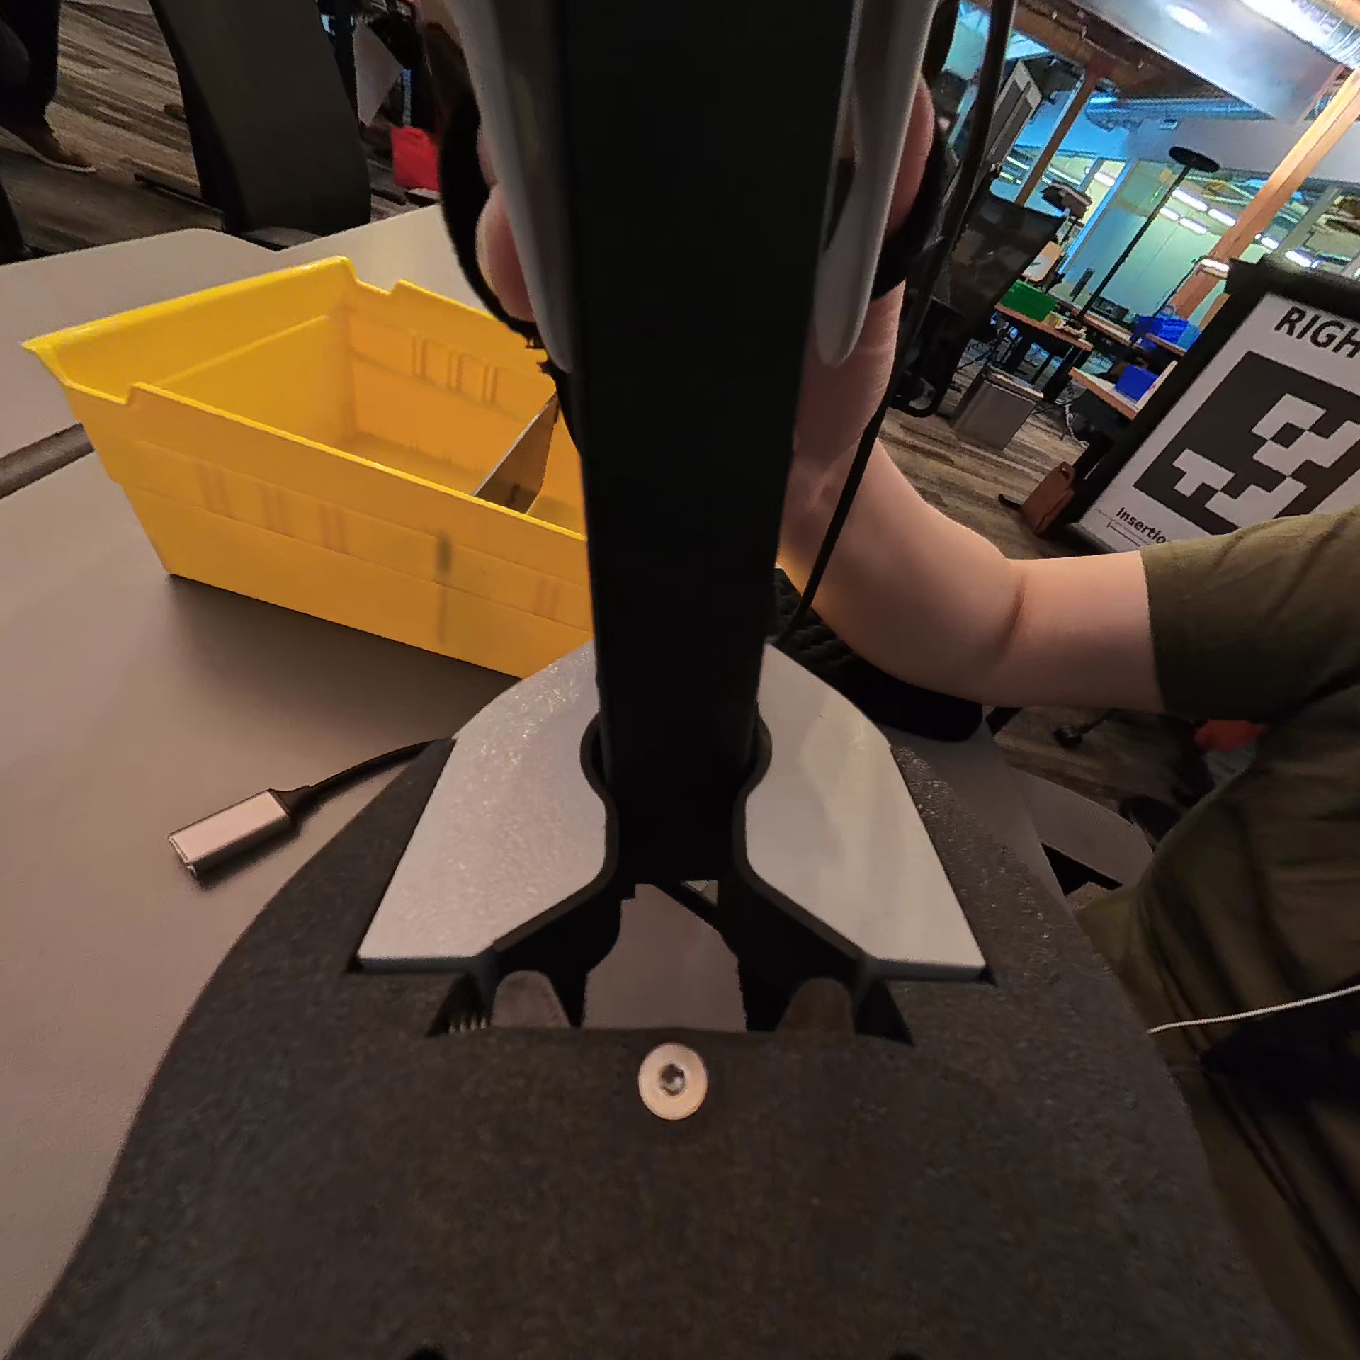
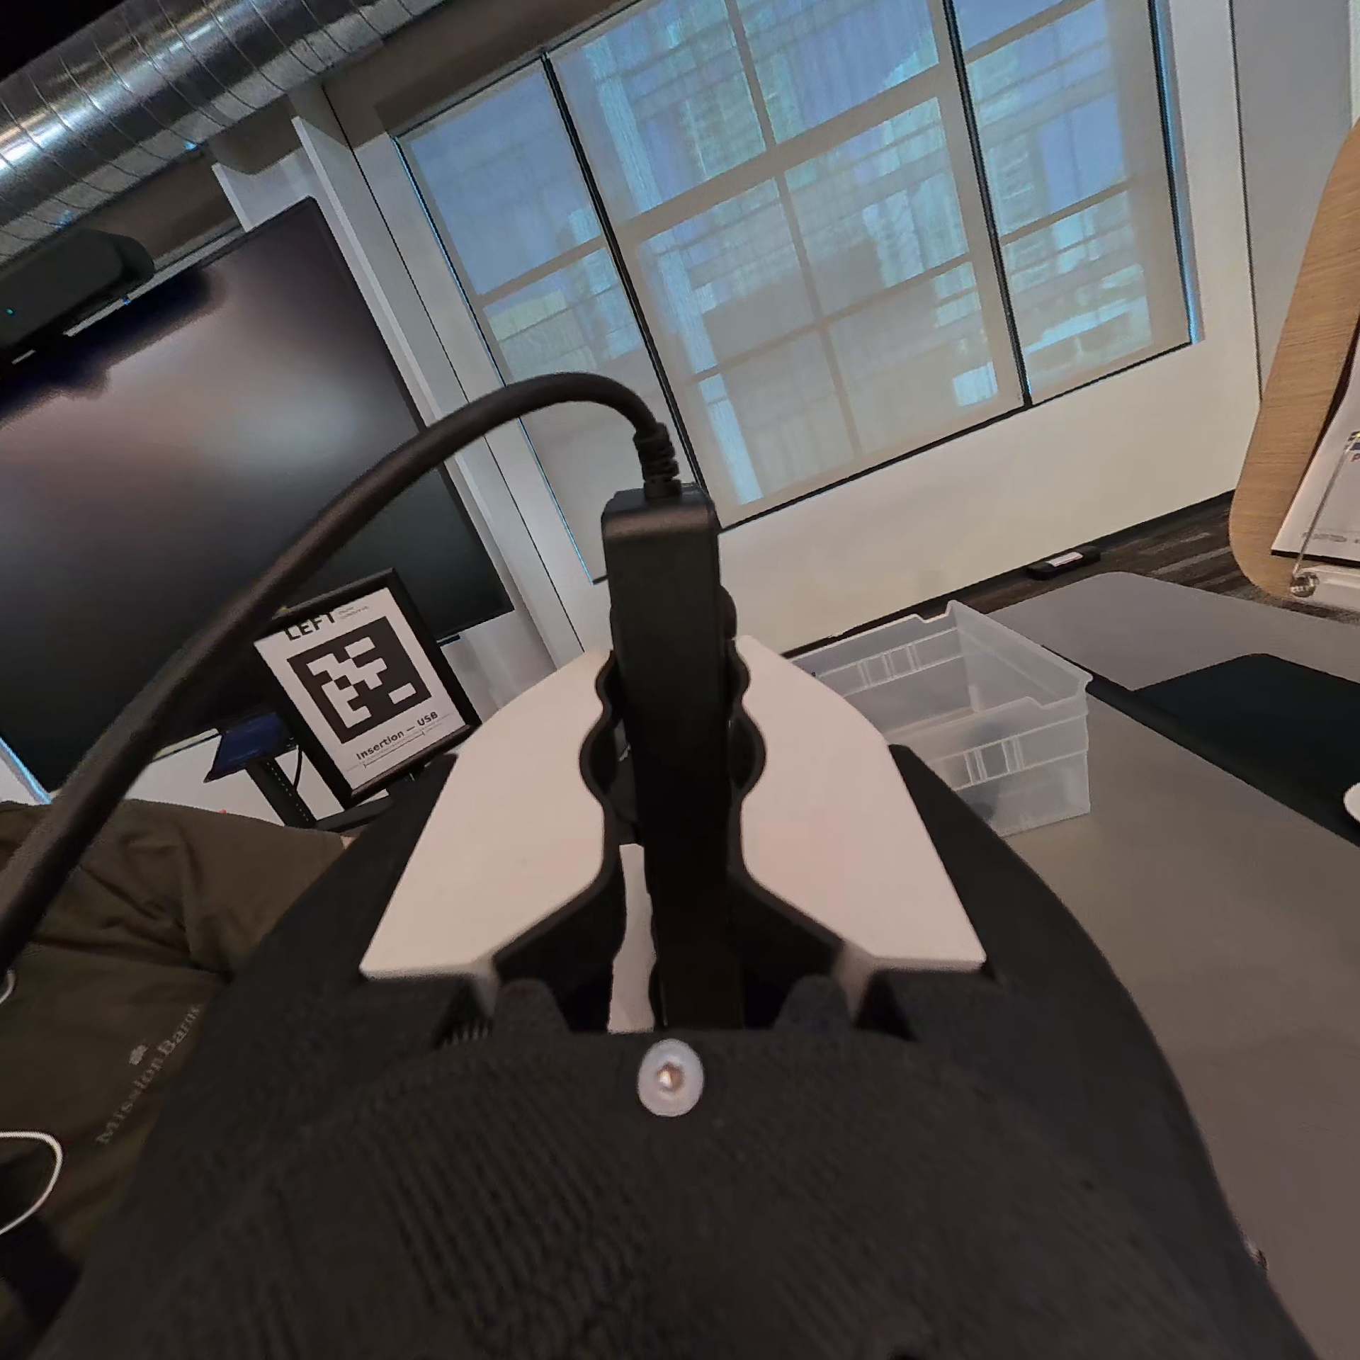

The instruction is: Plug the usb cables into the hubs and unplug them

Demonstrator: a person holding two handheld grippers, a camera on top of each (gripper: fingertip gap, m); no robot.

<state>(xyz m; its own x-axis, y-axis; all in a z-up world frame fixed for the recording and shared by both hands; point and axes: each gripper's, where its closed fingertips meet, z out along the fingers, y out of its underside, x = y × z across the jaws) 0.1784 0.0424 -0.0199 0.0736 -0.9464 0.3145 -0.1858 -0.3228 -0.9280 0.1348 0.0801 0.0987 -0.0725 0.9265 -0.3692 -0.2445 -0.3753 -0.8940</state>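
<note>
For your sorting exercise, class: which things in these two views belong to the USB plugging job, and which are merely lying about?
In use:
left gripper, shut on black hub
right gripper, shut on black hub
grey USB plug on table

Lying about:
yellow bin
clear bin
marker signs

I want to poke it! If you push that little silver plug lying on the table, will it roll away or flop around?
Probably no rolling: the silver plug looks flat-sided and lies flat on the grey table, so it should slide. It looks small, so likely light. Its thin black cable curves loosely, so it would probably bend and trail along, maybe tugging the plug sideways.
</note>
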